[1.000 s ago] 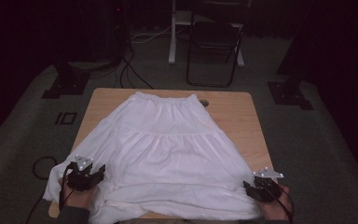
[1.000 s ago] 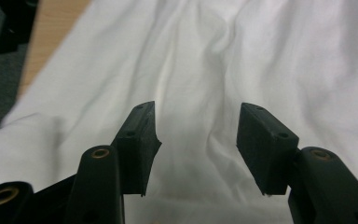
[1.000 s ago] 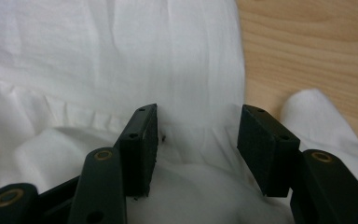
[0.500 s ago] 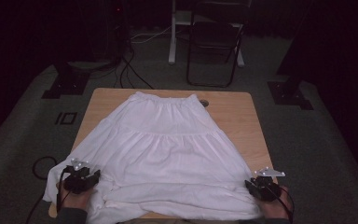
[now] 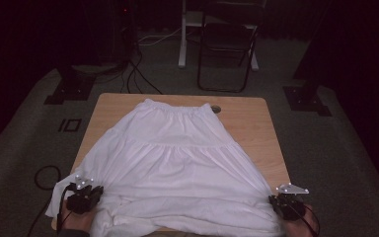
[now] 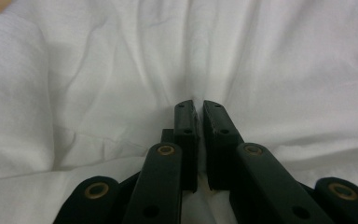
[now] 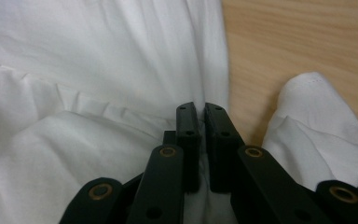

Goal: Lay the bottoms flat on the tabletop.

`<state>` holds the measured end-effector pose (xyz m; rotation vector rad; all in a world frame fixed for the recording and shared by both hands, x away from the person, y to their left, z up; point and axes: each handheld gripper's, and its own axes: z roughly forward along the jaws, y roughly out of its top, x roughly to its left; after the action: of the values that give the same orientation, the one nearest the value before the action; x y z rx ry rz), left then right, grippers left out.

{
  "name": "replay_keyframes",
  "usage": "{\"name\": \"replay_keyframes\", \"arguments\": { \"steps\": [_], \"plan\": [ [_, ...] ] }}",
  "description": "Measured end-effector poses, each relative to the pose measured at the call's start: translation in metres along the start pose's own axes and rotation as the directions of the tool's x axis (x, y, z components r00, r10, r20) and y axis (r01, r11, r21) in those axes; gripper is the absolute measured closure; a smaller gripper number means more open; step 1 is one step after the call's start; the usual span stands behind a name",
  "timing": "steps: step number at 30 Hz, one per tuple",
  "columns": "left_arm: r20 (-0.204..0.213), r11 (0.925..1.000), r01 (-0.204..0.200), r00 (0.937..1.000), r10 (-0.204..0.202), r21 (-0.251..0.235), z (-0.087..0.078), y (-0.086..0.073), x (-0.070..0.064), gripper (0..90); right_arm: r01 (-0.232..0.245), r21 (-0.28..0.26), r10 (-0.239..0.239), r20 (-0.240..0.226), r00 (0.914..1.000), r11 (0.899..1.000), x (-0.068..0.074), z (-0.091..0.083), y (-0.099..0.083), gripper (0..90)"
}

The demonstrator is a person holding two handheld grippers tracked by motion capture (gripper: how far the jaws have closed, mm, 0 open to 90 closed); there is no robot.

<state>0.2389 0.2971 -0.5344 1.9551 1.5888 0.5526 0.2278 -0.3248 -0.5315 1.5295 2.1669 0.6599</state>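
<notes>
You are working in a dim room, where most of the light falls on the rectangular light wooden table (image 5: 256, 123) in front of you. A grey carpeted floor (image 5: 335, 148) lies around it. Beyond the table's far edge stands a black metal folding chair (image 5: 227, 47), just beside a white upright post (image 5: 182, 34). Black cables (image 5: 135, 74) trail over the carpet at the far left, near a black flat stand base (image 5: 64, 89). A matching base (image 5: 306, 98) sits at the far right. The far wall is lost in darkness.
</notes>
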Motion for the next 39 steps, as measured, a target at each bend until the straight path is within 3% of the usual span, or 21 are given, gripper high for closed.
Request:
{"name": "replay_keyframes", "arguments": {
  "steps": [9, 12, 15, 16, 20, 24, 27, 30, 31, 35, 39],
  "plan": [
    [0.096, 0.9983, -0.052, 0.9942, 0.050, 0.025, -0.012, -0.014, -0.025, 84.6, -0.071, 0.005, 0.071, 0.047, 0.9964, 0.997, -0.020, -0.013, -0.021, 85.0],
    [0.107, 0.9982, -0.053, 0.9930, 0.050, 0.027, -0.015, -0.017, -0.029, 82.6, -0.085, 0.013, 0.084, 0.069, 0.9941, 0.996, -0.024, -0.017, -0.025, 84.9],
    [0.083, 0.9996, -0.026, 0.9962, 0.024, 0.014, -0.016, -0.016, -0.026, 71.4, -0.087, 0.027, 0.085, 0.075, 0.9935, 0.996, -0.023, -0.017, -0.023, 82.2],
    [0.080, 1.0000, -0.008, 0.9968, 0.008, -0.003, -0.017, -0.015, -0.024, 68.3, -0.083, 0.029, 0.081, 0.068, 0.9944, 0.996, -0.022, -0.017, -0.021, 77.0],
    [0.059, 0.9949, 0.042, 0.9976, -0.036, -0.092, -0.022, -0.002, -0.020, 60.2, -0.056, -0.042, 0.058, 0.036, 0.9977, 0.998, -0.015, -0.016, -0.011, 58.3],
    [0.035, 0.9901, 0.045, 0.9986, -0.040, -0.133, -0.021, 0.017, -0.021, 54.7, -0.048, -0.097, 0.050, 0.013, 0.9987, 0.994, -0.007, -0.016, 0.007, 51.4],
    [-0.001, 0.9944, 0.017, 0.9999, -0.017, -0.104, -0.011, 0.029, -0.022, 52.7, -0.031, -0.108, 0.032, 0.001, 0.9995, 0.994, -0.001, -0.011, 0.021, 49.5],
    [-0.048, 0.9972, 0.019, 0.9986, -0.022, -0.072, 0.002, 0.032, -0.015, 52.4, -0.011, -0.085, 0.012, 0.012, 0.9999, 0.996, 0.004, -0.005, 0.030, 48.5],
    [-0.058, 0.9982, 0.036, 0.9975, -0.039, -0.047, 0.007, 0.031, -0.009, 52.2, -0.008, -0.085, 0.009, 0.012, 0.9999, 0.996, 0.004, -0.004, 0.031, 48.3],
    [-0.048, 0.9963, 0.081, 0.9955, -0.082, -0.029, 0.011, 0.022, 0.001, 51.6, -0.018, -0.068, 0.019, 0.015, 0.9997, 0.998, 0.003, 0.001, 0.035, 47.9],
    [-0.067, 0.9966, 0.080, 0.9944, -0.081, -0.020, 0.014, 0.014, 0.006, 52.2, -0.034, -0.036, 0.034, 0.010, 0.9994, 0.999, 0.000, 0.013, 0.032, 47.9]
  ]
}}
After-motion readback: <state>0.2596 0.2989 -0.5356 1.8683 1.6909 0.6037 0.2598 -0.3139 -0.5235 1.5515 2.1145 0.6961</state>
